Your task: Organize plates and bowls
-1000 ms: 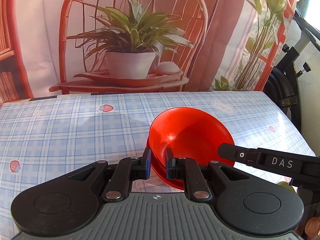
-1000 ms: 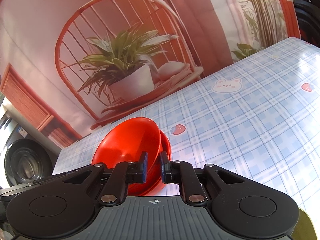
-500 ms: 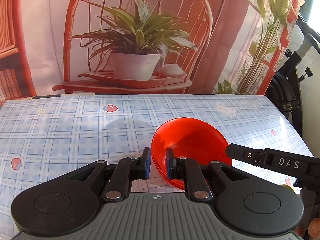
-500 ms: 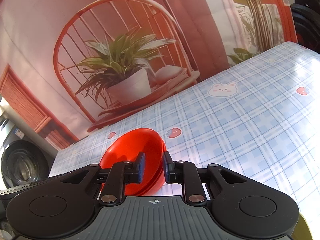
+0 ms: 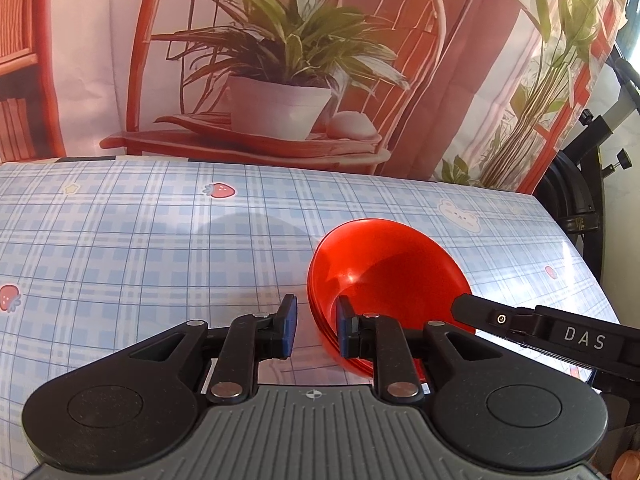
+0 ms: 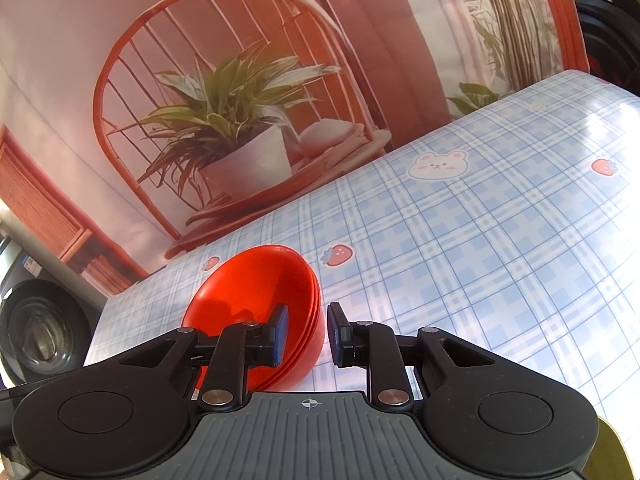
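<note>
A stack of red bowls (image 5: 384, 276) sits on the blue plaid tablecloth (image 5: 140, 248); it also shows in the right wrist view (image 6: 260, 300). My left gripper (image 5: 313, 326) is open, its jaws straddling the stack's left rim without pinching it. My right gripper (image 6: 307, 334) is open, its jaws straddling the stack's right rim with a gap on both sides. The right gripper's black finger marked DAS (image 5: 560, 332) reaches in from the right in the left wrist view.
A printed backdrop with a chair and potted plant (image 5: 280, 92) hangs behind the table's far edge. A black exercise bike (image 5: 588, 184) stands past the right edge. A washing machine (image 6: 40, 336) is off the table's left. A yellowish object (image 6: 612, 452) peeks in at the lower right.
Both grippers were shut on the bowl rim and have opened. The bowls have come down to rest on the table, and both grippers have drawn back slightly.
</note>
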A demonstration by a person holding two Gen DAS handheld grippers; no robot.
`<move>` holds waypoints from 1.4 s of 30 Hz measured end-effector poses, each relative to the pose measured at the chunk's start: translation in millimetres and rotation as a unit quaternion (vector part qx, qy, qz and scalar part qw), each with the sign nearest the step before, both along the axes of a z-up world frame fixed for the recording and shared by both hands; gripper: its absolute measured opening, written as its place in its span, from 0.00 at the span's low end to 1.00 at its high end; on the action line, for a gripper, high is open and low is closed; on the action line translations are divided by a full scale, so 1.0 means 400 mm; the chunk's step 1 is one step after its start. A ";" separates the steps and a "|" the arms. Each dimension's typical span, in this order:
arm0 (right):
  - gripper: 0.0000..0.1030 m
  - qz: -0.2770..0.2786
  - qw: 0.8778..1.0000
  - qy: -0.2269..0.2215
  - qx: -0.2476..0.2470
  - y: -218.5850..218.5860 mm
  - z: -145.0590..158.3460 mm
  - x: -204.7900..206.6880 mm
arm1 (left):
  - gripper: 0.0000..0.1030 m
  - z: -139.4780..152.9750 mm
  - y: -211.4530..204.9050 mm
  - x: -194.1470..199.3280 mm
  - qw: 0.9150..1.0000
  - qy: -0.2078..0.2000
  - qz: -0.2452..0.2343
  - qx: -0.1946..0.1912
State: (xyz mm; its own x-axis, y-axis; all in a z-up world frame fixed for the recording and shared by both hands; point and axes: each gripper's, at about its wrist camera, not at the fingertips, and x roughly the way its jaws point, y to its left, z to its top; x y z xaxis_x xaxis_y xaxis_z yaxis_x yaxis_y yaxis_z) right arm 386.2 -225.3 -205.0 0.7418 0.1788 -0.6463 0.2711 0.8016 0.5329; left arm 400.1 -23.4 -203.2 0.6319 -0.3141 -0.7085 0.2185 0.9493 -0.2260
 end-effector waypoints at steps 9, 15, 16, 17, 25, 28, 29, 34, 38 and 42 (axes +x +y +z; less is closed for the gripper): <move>0.15 0.008 1.000 0.003 -0.003 0.011 -0.011 0.010 | 0.20 -0.034 -0.005 0.018 0.999 0.011 0.009 -0.030; 0.13 0.007 1.000 0.001 -0.002 0.014 -0.001 0.004 | 0.17 -0.027 -0.006 0.002 1.000 0.008 0.011 -0.027; 0.13 0.009 1.000 0.000 -0.002 0.015 0.003 0.001 | 0.17 -0.025 -0.004 -0.003 1.000 0.007 0.013 -0.028; 0.13 0.010 1.000 -0.001 -0.001 0.017 0.007 -0.002 | 0.17 -0.020 -0.001 -0.009 0.999 0.006 0.015 -0.028; 0.12 0.022 1.000 -0.017 -0.009 0.020 0.051 -0.060 | 0.17 0.036 -0.009 -0.096 0.999 -0.015 0.028 -0.015; 0.12 0.028 0.999 -0.024 -0.019 0.020 0.070 -0.094 | 0.18 0.060 -0.015 -0.135 0.999 -0.021 0.033 -0.015; 0.12 0.030 0.999 -0.026 -0.022 0.019 0.076 -0.106 | 0.18 0.067 -0.018 -0.147 0.999 -0.023 0.034 -0.015; 0.12 0.035 0.998 -0.035 -0.030 0.010 0.107 -0.164 | 0.18 0.106 -0.040 -0.212 0.999 -0.036 0.038 -0.011; 0.12 0.035 0.998 -0.043 -0.039 0.004 0.129 -0.206 | 0.18 0.127 -0.056 -0.257 0.998 -0.039 0.039 -0.016; 0.12 0.037 0.997 -0.049 -0.048 -0.005 0.142 -0.245 | 0.18 0.142 -0.067 -0.299 0.998 -0.041 0.039 -0.024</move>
